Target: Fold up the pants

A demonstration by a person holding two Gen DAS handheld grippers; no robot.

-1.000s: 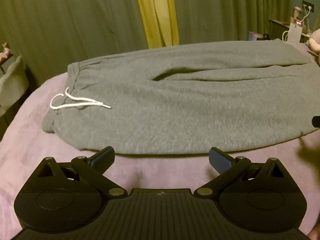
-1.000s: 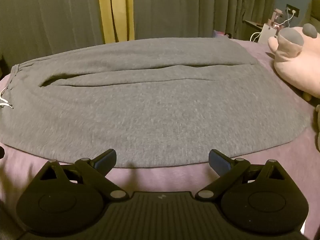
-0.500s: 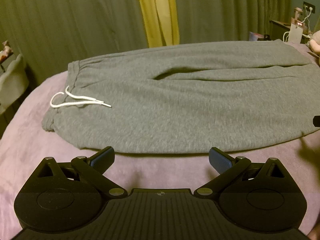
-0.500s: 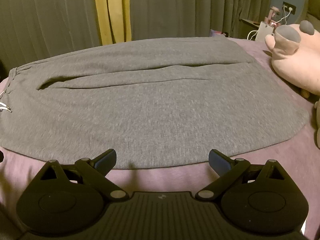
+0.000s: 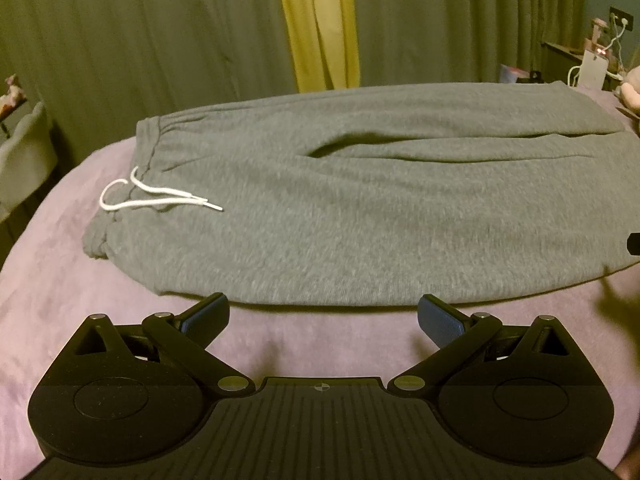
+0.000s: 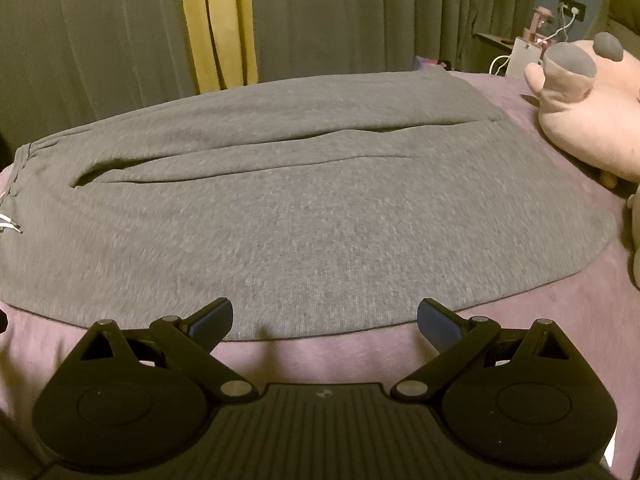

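Grey sweatpants (image 5: pixel 360 208) lie flat across a purple bed cover (image 5: pixel 52 288), waistband at the left with a white drawstring (image 5: pixel 156 198), legs running right. They also fill the right wrist view (image 6: pixel 304 208). My left gripper (image 5: pixel 322 316) is open and empty, just short of the pants' near edge. My right gripper (image 6: pixel 324 318) is open and empty, its fingertips over the near edge of the leg, further right along the pants. Its tip shows at the right rim of the left wrist view (image 5: pixel 634 243).
A pink plush toy (image 6: pixel 588 112) lies on the bed cover (image 6: pixel 560 320) at the far right, near the leg ends. Green curtains (image 5: pixel 140 40) with a yellow strip (image 5: pixel 320 24) hang behind the bed. A side table with chargers (image 6: pixel 520 46) stands at the back right.
Both grippers have drifted slightly; the right one has moved a little forward and right, so the pants edge sits closer under its fingertips. The pants have not moved.
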